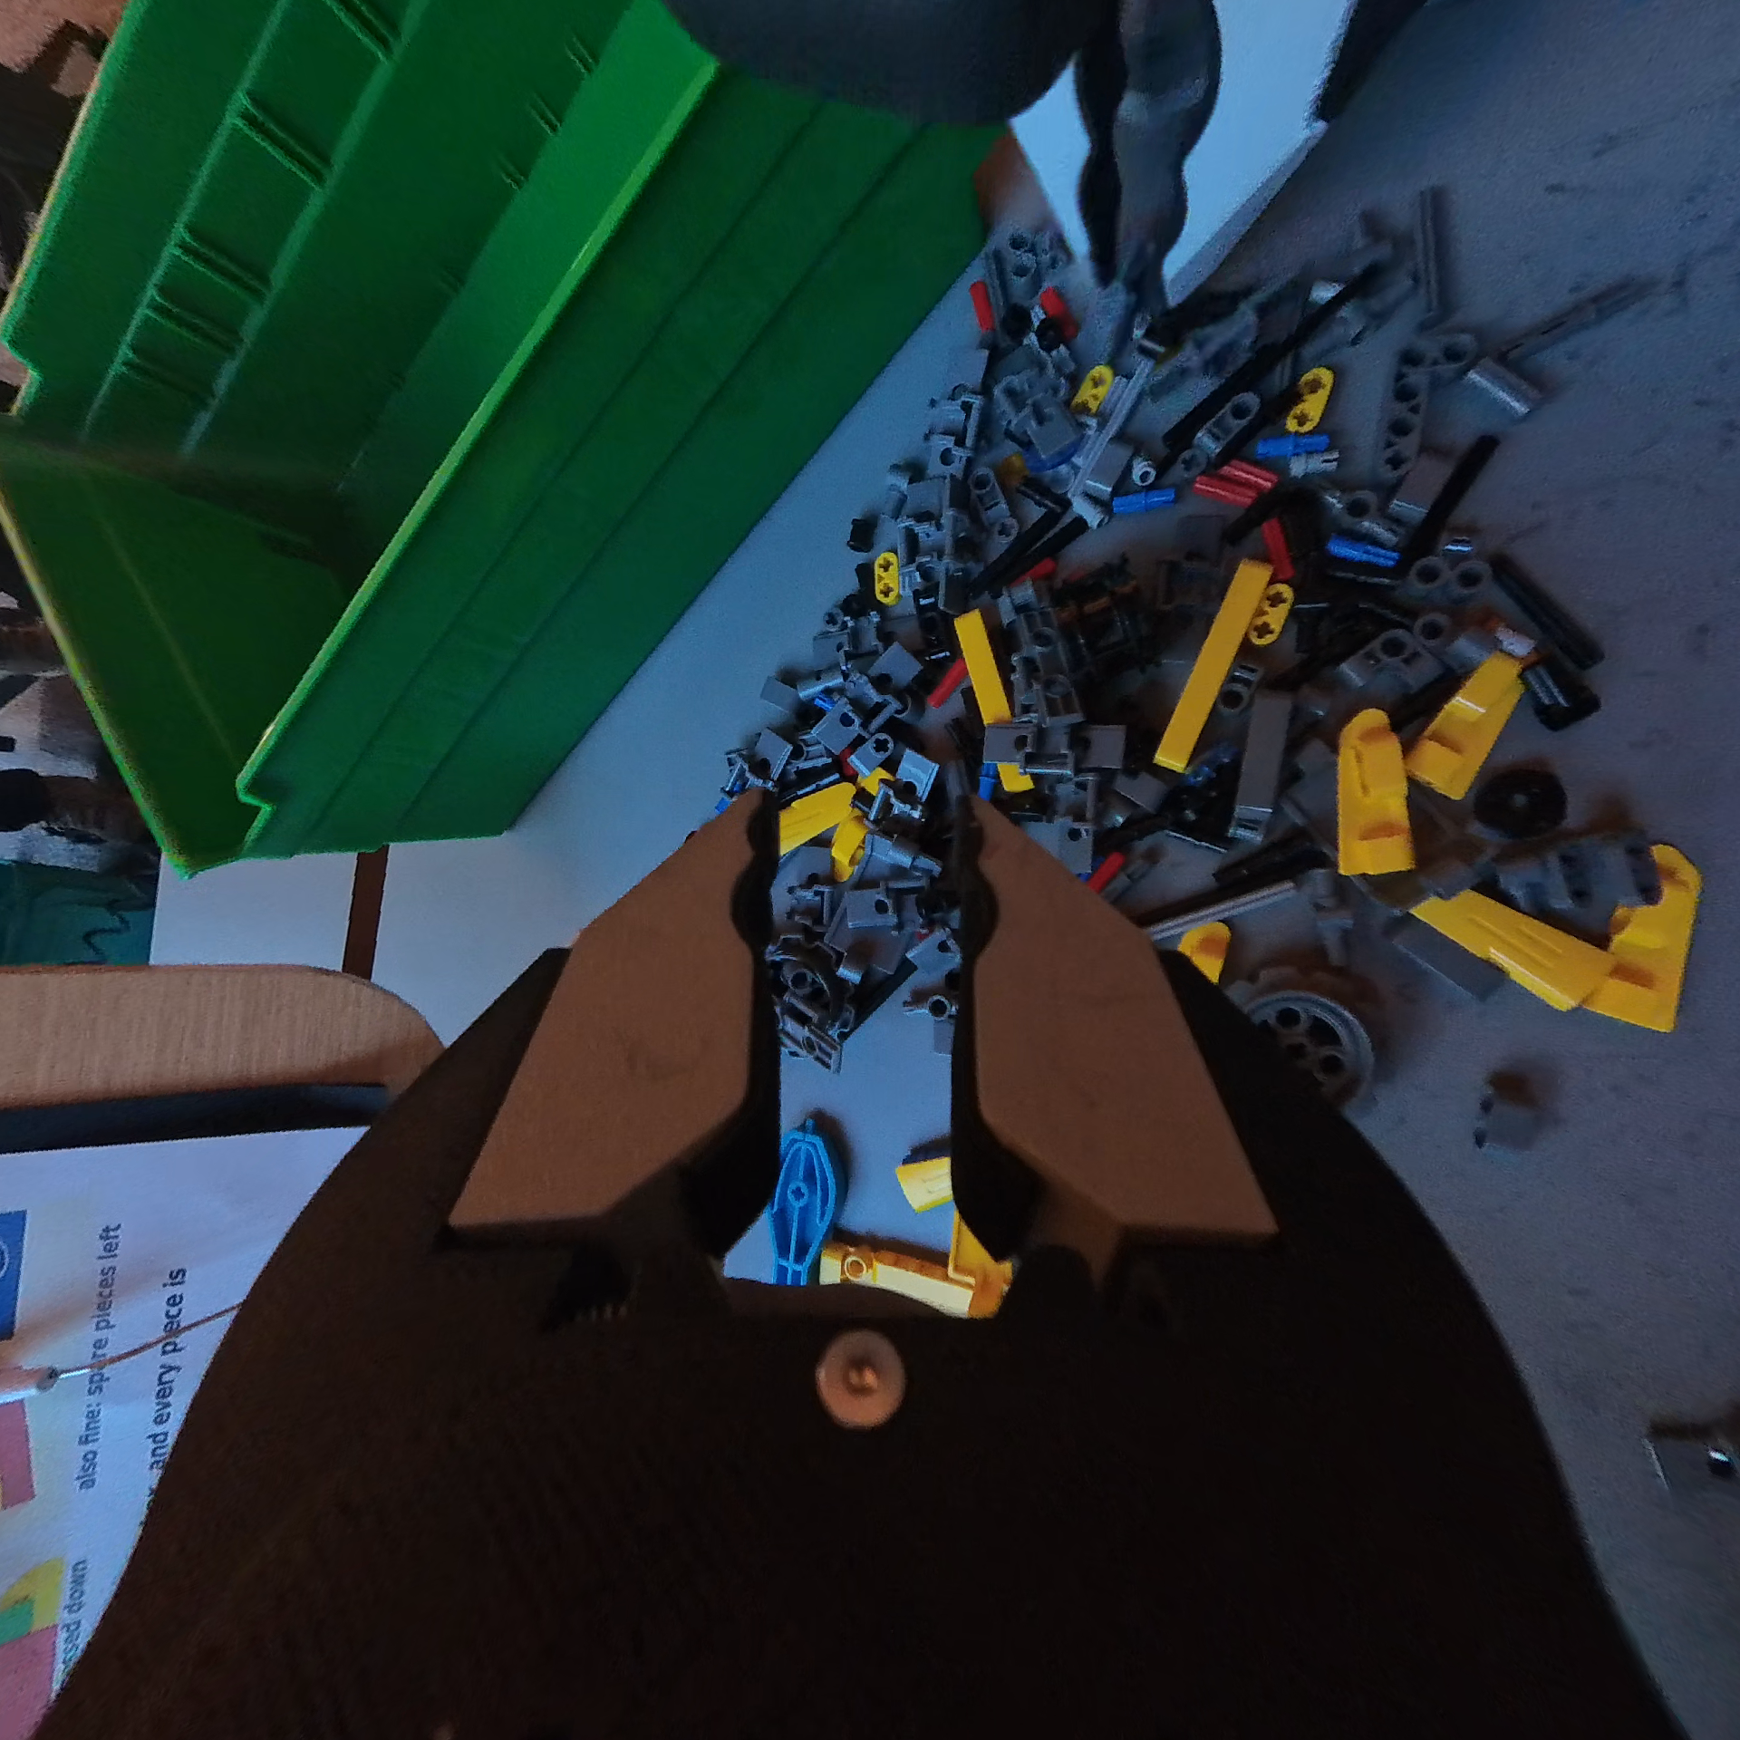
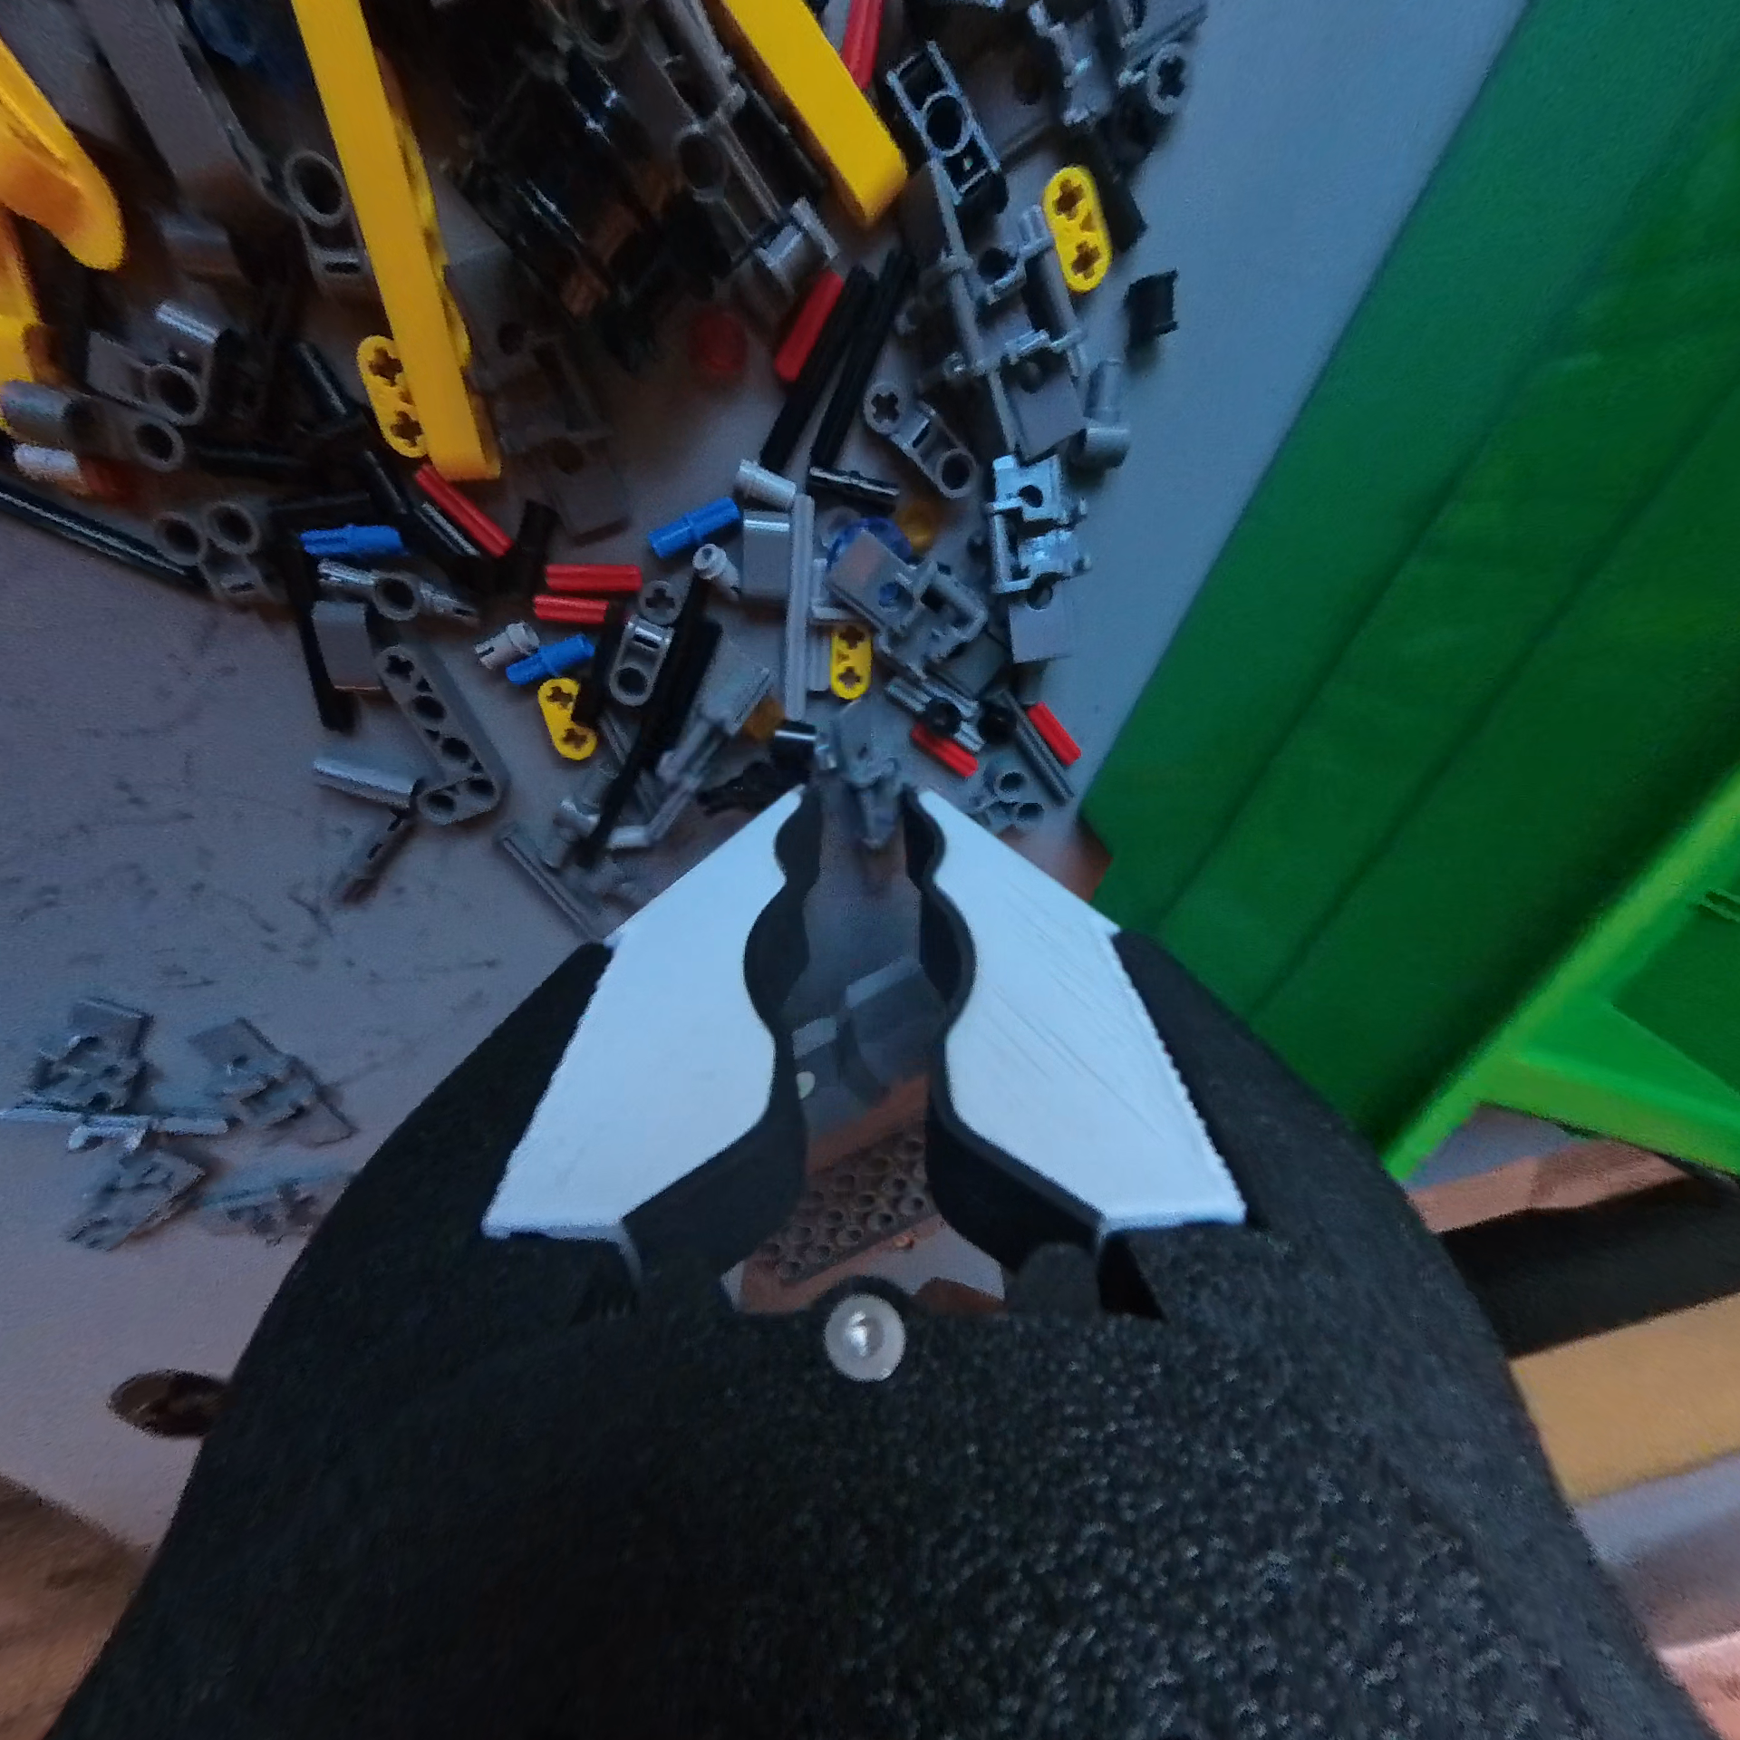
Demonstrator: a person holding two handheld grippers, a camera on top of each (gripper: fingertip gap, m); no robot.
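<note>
A heap of small plastic building pieces, grey, black, yellow, red and blue, lies on a grey table. My left gripper, with brown fingers, is open and empty, its tips hovering over grey connectors at the near edge of the heap. My right gripper, with white fingers, is closed to a narrow gap on a small grey connector piece at the heap's edge. It also shows in the left wrist view, reaching down at the far side of the heap.
A large green plastic bin stands beside the heap, and shows at the right in the right wrist view. A few grey pieces lie apart. A blue piece, a grey wheel, a printed sheet and a wooden chair are near. The tips of one gripper are about 15 centimeters away from the tips of the other.
</note>
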